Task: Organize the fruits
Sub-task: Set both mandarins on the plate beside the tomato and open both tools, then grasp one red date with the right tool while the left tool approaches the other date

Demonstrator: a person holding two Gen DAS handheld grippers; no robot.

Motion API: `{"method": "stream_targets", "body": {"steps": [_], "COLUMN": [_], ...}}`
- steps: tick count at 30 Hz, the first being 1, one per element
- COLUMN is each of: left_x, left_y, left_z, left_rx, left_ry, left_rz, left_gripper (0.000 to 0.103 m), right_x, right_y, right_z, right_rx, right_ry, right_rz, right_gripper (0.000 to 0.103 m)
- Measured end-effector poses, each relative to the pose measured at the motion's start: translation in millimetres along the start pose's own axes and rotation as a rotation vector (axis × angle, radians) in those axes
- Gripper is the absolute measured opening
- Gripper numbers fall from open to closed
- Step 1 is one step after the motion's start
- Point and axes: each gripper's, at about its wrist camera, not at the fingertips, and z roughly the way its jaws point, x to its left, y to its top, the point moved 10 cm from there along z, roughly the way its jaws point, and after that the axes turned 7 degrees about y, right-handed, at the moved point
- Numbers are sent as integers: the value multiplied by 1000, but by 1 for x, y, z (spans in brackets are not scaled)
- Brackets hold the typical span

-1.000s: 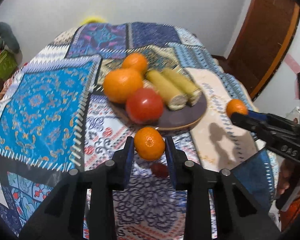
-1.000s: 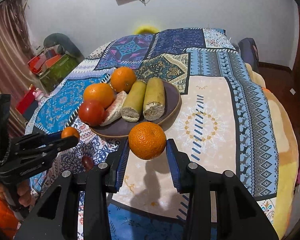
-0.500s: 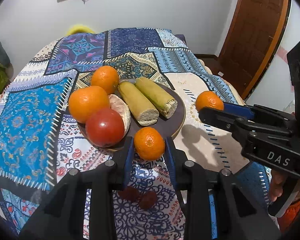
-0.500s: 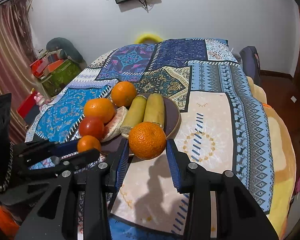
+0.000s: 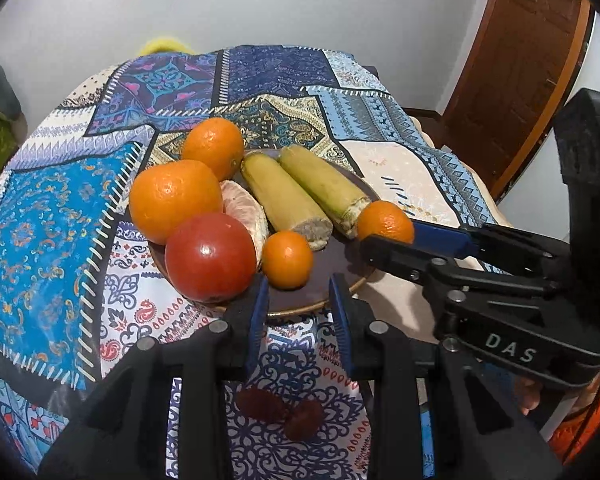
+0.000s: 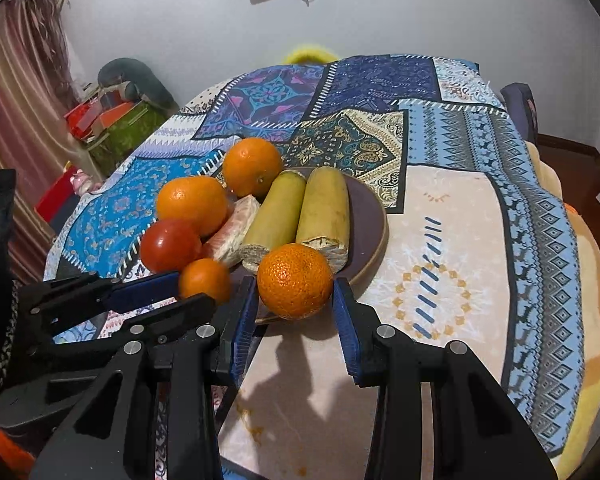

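Patchwork bedspread (image 6: 452,184) under brown plate (image 6: 374,224)

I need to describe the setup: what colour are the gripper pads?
Blue, on black fingers; the pads show best in the right wrist view.

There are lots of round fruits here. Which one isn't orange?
The red tomato at the near left edge of the brown plate. It is shiny red and smooth; the other round fruits are all orange with dimpled skin.

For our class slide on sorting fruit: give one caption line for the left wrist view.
Left gripper and right gripper each bring a mandarin over the plate of oranges, tomato and corn.
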Motion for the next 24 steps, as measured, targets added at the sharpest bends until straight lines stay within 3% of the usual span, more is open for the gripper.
{"method": "stream_targets", "body": {"steps": [9,12,24], "left_x": [-1,-1,18], "left_y": [-6,-7,-5], "left_z": [-4,-11,-68], "left_rx": [-1,-7,-74], "left_ry": [5,4,41], "left_rz": [14,16,-11], "left_gripper": [31,31,31], "right_x": [-1,0,17], "right_y": [-2,-2,8], "right_z": [5,3,-44], "right_rx": [20,23,-52], "right_ry": [18,23,-28], "right_rz": [21,32,-11], "right_gripper": [36,44,45]}}
